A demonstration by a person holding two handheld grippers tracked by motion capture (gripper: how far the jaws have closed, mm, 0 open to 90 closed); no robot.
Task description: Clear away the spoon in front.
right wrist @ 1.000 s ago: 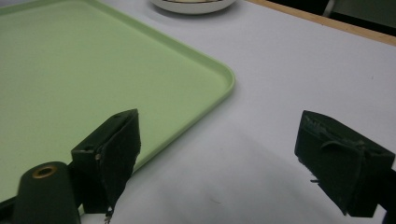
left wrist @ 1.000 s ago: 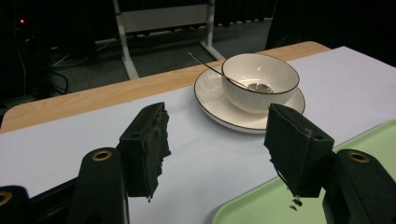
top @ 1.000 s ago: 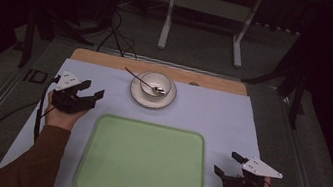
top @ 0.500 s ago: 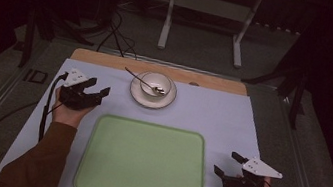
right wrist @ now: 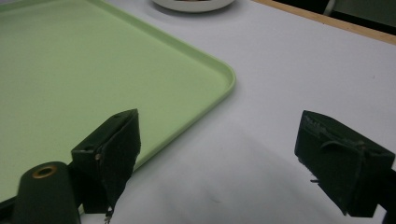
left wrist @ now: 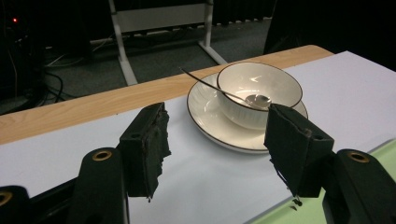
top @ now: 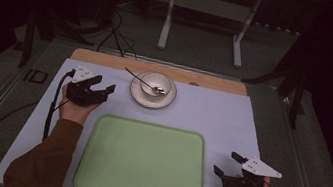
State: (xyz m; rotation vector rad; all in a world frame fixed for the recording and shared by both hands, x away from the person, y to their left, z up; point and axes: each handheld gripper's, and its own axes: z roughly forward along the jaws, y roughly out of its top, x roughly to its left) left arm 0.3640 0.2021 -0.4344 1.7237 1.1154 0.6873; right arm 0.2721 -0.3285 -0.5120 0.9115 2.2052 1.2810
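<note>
At the table's far edge, around twelve o'clock, the bowl (top: 156, 83) sits on a plate (top: 137, 95) with a spoon (top: 140, 80) inside. The left gripper (top: 104, 90), jaws spread and empty, faces it from nine o'clock. The right gripper (top: 225, 164) rests released at five o'clock beside the green tray (top: 143, 163).

A glossy, ceramic-looking glaze is seen on the bowl (left wrist: 258, 91) and saucer (left wrist: 210, 122), polished metal on the spoon (left wrist: 224, 93), smooth matt plastic on the green tray (top: 143, 161), pale wood grain along the surface (left wrist: 93, 105) edge at 12 o'clock, and rough matt black pads on the left hand-held gripper (left wrist: 219, 154).
</note>
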